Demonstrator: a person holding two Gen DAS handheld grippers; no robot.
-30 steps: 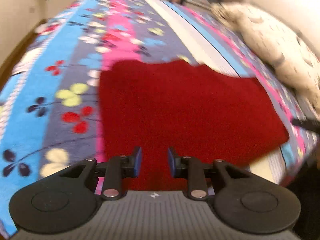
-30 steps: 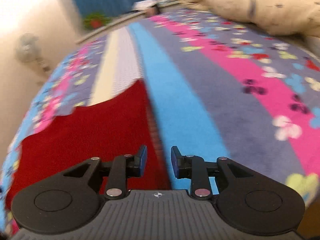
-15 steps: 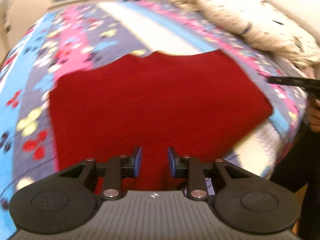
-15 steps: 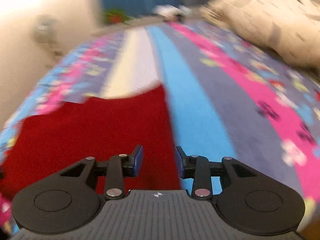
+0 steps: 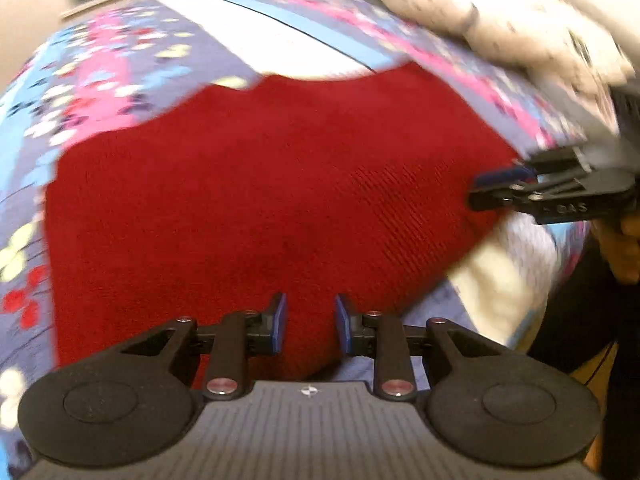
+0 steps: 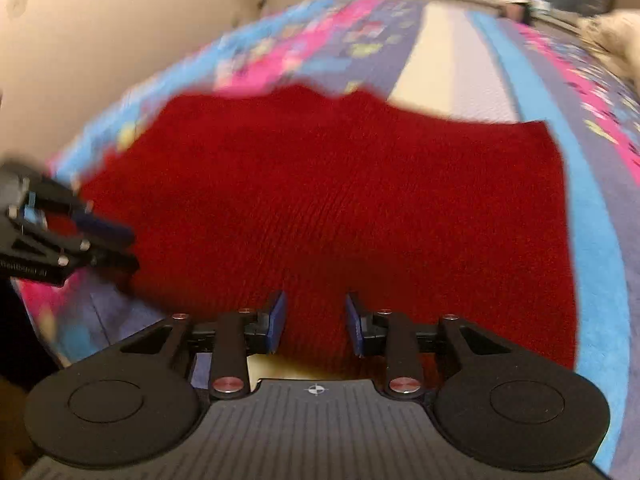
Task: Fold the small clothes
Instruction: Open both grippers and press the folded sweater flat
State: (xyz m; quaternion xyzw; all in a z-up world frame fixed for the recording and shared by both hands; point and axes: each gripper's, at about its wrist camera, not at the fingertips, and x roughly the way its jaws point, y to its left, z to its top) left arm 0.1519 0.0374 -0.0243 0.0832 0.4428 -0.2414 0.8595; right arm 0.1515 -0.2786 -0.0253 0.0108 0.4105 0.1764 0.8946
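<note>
Lying flat beneath both parted tongs [image 5: 308, 328]: red cloth [image 5: 260, 184].

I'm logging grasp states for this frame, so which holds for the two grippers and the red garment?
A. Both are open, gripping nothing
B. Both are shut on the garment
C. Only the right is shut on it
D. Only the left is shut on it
A: the left gripper and the right gripper each show a clear gap between their blue pads, with the red garment lying flat on the bedspread beyond them, ungripped.
</note>
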